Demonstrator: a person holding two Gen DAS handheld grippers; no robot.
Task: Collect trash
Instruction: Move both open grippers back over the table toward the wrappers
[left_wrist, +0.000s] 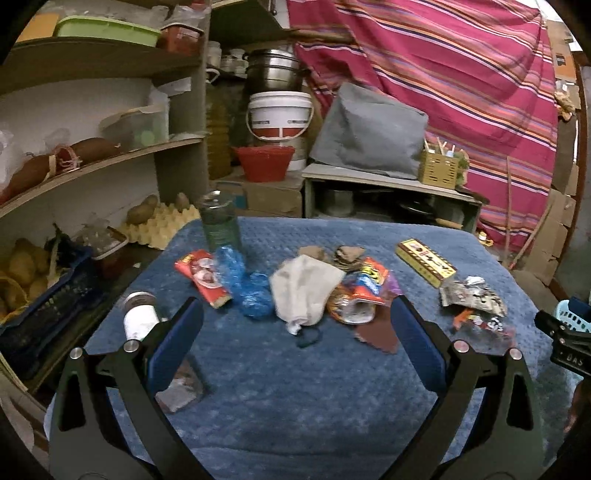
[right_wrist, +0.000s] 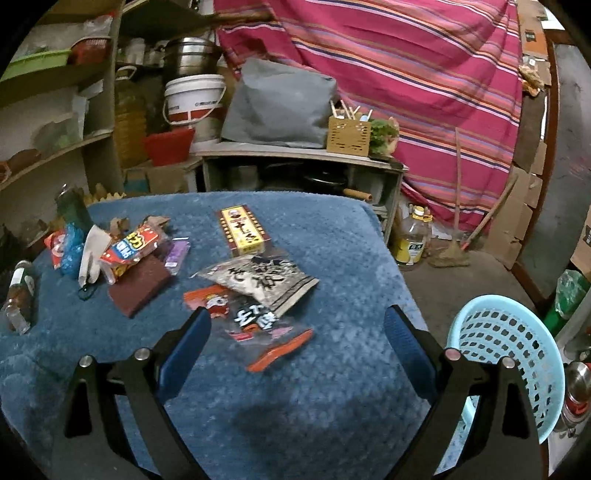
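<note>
Trash lies across a table under a blue cloth. In the left wrist view I see a red wrapper, a crumpled blue plastic bag, a grey pouch, colourful snack bags, a yellow box and silver wrappers. My left gripper is open and empty just short of the grey pouch. In the right wrist view my right gripper is open above a clear orange-edged wrapper, beside a silver snack bag. A light blue basket stands at the table's right.
A green bottle stands at the table's back left. A small bottle lies at the left edge. Shelves with potatoes are to the left. A cupboard and striped cloth stand behind. An oil bottle stands on the floor.
</note>
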